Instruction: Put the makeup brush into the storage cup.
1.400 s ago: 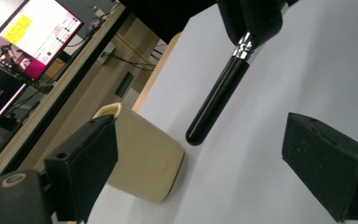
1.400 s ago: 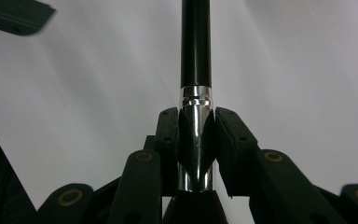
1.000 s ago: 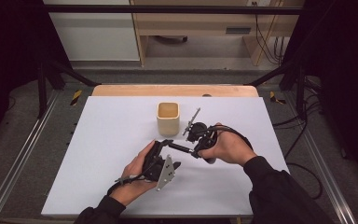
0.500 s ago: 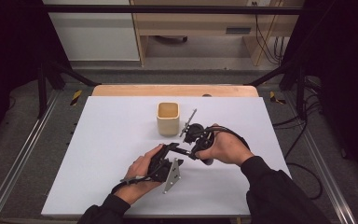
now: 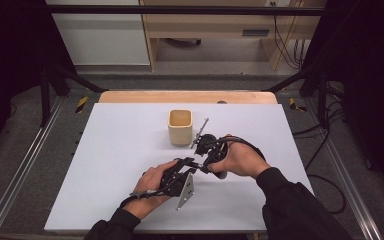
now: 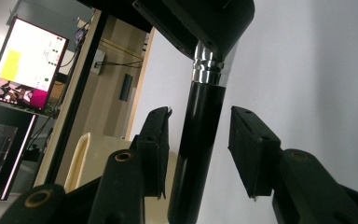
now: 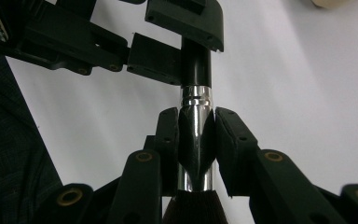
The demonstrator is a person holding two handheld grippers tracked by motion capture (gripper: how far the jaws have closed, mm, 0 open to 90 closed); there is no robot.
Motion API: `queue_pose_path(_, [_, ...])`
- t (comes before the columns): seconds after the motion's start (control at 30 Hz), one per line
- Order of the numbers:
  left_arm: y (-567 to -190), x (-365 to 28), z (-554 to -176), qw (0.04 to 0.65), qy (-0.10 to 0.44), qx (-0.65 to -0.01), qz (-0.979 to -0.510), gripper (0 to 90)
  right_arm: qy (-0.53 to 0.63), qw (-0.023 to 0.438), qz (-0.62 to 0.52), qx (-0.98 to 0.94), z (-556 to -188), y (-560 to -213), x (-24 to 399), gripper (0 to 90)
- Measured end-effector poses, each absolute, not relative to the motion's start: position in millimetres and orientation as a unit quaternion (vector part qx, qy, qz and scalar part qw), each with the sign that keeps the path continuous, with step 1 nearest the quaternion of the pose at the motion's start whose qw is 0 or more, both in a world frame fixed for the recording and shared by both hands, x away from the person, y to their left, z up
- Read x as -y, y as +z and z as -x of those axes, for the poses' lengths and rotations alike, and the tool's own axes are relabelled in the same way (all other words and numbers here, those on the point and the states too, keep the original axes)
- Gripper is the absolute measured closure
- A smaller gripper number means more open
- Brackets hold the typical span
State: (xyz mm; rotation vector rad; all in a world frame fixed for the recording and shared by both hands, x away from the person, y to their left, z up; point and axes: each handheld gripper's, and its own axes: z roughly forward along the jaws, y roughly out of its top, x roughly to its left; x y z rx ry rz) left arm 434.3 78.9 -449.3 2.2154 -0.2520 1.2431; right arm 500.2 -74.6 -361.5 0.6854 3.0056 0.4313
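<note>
Leftward goes nothing; only the left gripper [image 6: 200, 154] has been narrowing, its jaws closing around the brush [image 7: 196, 135] handle, not yet pinching. Right gripper [image 7: 195, 140] clamps the ferrule, steadying it near the table's [image 5: 105, 165] middle, beside the cup [image 5: 180, 127].

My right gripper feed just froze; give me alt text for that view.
The right tongs clamp the chrome ferrule of a makeup brush. Beyond, the left tongs straddle its black handle above the white table.
</note>
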Motion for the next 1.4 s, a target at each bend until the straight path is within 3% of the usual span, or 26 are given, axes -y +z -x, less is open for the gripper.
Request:
queue_pose_path(0.5, [-450.5,-78.3,-432.5,0.282,0.466,0.109,-0.831,70.6,0.138,0.008,-0.219,-0.966,-500.0,-363.6,72.4,71.3])
queue_pose_path(0.93, [-454.0,-79.1,-429.4,0.271,0.462,0.12,-0.836,74.4,0.14,-0.001,-0.217,-0.966,-500.5,-365.5,72.5,70.6])
queue_pose_path(1.13, [-458.2,-80.6,-429.2,0.271,0.462,0.121,-0.836,74.4,0.159,0.005,-0.227,-0.961,-501.8,-361.8,78.6,59.6])
queue_pose_path(1.4, [-459.7,-79.3,-427.5,0.272,0.463,0.121,-0.835,74.4,0.218,0.045,-0.251,-0.942,-506.8,-353.3,89.0,42.8])
